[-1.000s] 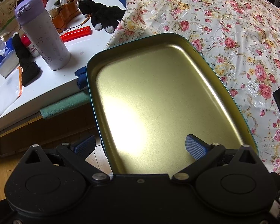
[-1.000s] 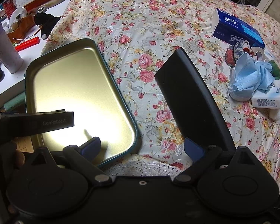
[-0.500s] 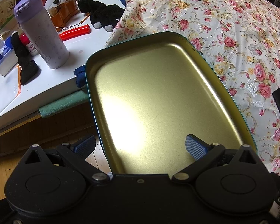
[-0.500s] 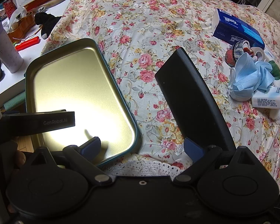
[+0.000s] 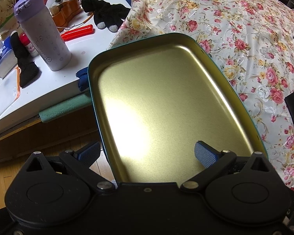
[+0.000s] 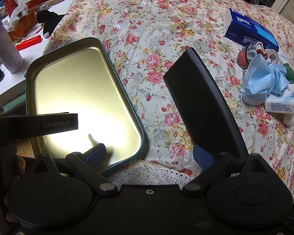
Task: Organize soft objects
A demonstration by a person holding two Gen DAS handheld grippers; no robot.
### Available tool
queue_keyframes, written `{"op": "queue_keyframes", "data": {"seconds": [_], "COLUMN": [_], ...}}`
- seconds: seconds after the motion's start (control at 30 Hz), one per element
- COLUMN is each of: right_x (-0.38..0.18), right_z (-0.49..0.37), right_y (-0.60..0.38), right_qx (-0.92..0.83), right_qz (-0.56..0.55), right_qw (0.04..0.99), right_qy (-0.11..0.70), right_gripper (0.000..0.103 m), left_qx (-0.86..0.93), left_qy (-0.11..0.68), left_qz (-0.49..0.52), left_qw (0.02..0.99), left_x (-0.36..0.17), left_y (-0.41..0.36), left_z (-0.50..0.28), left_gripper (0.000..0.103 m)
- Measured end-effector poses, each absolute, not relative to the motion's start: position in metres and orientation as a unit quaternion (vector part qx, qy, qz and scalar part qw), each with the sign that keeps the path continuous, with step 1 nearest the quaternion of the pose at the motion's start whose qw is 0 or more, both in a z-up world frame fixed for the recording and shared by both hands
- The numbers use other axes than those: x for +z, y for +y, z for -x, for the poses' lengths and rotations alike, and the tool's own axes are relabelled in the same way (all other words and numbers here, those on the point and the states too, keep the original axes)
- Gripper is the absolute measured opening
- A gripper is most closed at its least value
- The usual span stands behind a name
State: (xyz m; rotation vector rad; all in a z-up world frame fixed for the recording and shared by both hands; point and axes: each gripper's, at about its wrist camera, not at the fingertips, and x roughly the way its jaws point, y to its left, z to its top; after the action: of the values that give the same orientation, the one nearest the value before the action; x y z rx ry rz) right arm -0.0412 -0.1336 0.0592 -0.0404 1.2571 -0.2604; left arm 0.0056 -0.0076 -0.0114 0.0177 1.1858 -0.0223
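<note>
Left wrist view looks down into a shallow gold-lined tin tray (image 5: 166,101) with a teal rim, lying on the flowered cloth (image 5: 235,39) with one corner out past the edge. The left gripper (image 5: 147,152) has its blue-padded fingers (image 5: 204,153) spread wide, one on each side of the tray's near end, pinching nothing. To the left, on the white surface (image 5: 54,82), stand a lilac flask (image 5: 43,39), a red pen (image 5: 77,32) and black gloves (image 5: 105,13). From the right wrist view, the right gripper (image 6: 149,154) is spread too, empty, above the cloth's lace hem. A black flat case (image 6: 201,101) lies just ahead of its right finger. The soft things, crumpled blue face masks (image 6: 262,80), sit well off to the right beside a tissue pack (image 6: 282,102) and a blue tissue box (image 6: 249,29).
</note>
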Motion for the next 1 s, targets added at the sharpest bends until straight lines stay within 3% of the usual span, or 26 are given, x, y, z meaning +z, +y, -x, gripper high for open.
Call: {"op": "queue_keyframes", "data": {"seconds": [0.53, 1.0], "right_x": [0.091, 0.133], "right_z": [0.058, 0.098], "right_y": [-0.16, -0.291], "right_qx": [-0.13, -0.235], "right_qz": [0.001, -0.035], "right_qw": [0.823, 0.84], "right_qy": [0.553, 0.487], "right_gripper": [0.095, 0.095], "left_qx": [-0.031, -0.068], "left_qy": [0.544, 0.52], "left_qz": [-0.009, -0.047], "left_qw": [0.839, 0.85], "left_x": [-0.003, 0.043], "left_y": [-0.016, -0.082], "left_z": [-0.001, 0.026], "left_gripper": [0.097, 0.099]}}
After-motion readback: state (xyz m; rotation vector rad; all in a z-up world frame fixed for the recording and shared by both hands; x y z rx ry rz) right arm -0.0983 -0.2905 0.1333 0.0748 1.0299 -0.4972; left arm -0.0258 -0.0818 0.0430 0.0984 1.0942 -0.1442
